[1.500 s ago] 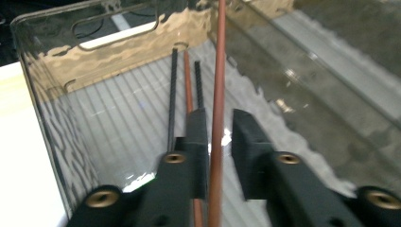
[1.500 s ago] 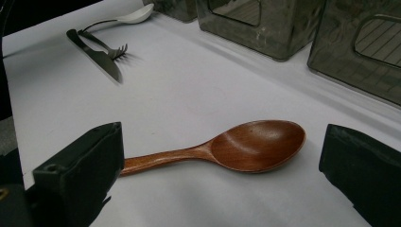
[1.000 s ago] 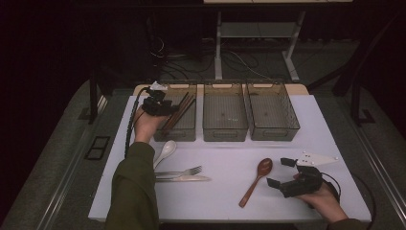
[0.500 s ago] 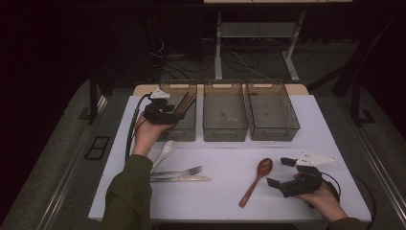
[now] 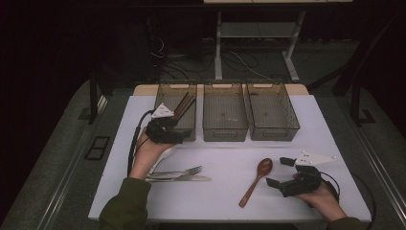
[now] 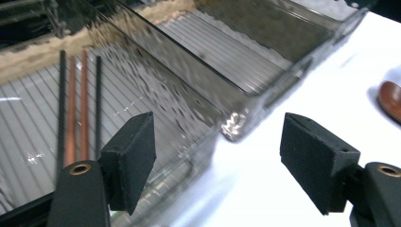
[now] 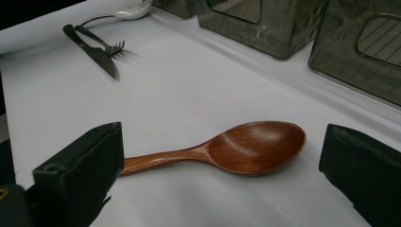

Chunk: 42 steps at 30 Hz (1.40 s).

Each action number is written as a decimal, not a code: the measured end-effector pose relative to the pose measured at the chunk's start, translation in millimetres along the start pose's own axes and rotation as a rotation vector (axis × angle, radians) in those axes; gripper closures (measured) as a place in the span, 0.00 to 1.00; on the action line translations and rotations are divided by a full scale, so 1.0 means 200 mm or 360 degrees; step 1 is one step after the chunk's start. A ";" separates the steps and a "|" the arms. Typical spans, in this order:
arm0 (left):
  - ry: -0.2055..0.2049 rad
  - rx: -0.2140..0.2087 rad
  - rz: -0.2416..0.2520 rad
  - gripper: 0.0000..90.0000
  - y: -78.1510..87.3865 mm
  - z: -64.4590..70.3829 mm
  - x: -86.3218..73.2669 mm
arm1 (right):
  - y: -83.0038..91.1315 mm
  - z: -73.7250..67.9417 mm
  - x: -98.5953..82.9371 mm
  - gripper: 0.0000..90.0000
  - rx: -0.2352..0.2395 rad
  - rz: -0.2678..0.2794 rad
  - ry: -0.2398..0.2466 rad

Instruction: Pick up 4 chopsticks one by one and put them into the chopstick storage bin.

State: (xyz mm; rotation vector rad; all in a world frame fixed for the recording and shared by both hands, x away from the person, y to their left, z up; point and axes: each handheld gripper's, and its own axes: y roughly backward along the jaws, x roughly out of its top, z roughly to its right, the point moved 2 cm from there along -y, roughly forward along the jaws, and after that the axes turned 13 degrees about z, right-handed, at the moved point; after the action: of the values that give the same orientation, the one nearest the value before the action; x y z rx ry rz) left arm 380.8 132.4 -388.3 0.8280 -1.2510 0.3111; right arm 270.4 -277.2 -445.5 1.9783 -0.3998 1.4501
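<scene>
1. Toward the table's near right corner, your right gripper (image 5: pixel 283 171) rests low on the white table (image 5: pixel 335 124), jaws spread wide and holding nothing.
2. Wooden spoon (image 5: pixel 256 180) lies just off that gripper's jaw side, toward the table's middle. Not touching it. In the right gripper view the spoon (image 7: pixel 222 152) sits between the two black jaws, a little ahead of them.
3. Long axis: bowl points toward the far edge and the bins, handle runs back toward the near edge, slanted slightly left. In the right gripper view the handle end passes behind the left-hand jaw, so the shaft lies roughly across the jaw gap rather than along it.
4. Judgement: for a grip on the handle you probably need to turn the wrist so the pads close across the shaft, then push forward a touch.
5. Your left gripper (image 5: pixel 168 134) hovers at the near end of the left bin (image 5: pixel 191 86), jaws released, empty. Left gripper view: chopsticks (image 6: pixel 78 104) lie flat on the ribbed floor of that bin.
6. Nearer hand for the spoon is plainly the right; the left is well apart from it, across the table.
7. Middle bin (image 5: pixel 224 128) and right bin (image 5: pixel 292 120) stand along the far edge, both look empty.
8. Fork (image 5: pixel 184 170), knife (image 5: pixel 189 178) and white spoon (image 5: pixel 162 157) lie together toward the near left edge, beside your left forearm. Untouched for now.
</scene>
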 end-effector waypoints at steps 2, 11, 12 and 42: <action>-0.0013 -0.0010 -0.0004 0.28 0.01 0.02 -0.03 | 0.00 0.00 0.00 0.01 0.0000 -0.0005 0.0000; -0.0032 -0.0090 0.0018 0.23 0.11 0.13 -0.12 | 0.00 0.00 0.00 0.01 -0.0002 0.0000 -0.0003; -0.0042 -0.0102 0.0021 0.23 0.12 0.15 -0.13 | 0.00 0.00 0.00 0.01 -0.0004 -0.0001 -0.0005; -0.0056 -0.0249 0.0023 0.00 0.23 0.27 -0.42 | -0.06 0.04 0.13 0.27 -0.0088 -0.0010 -0.0041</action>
State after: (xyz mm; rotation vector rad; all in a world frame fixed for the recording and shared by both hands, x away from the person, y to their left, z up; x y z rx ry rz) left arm 286.9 145.2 -443.2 0.6935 -1.2974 0.2079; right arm 292.6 -269.6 -426.8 1.9546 -0.4401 1.3965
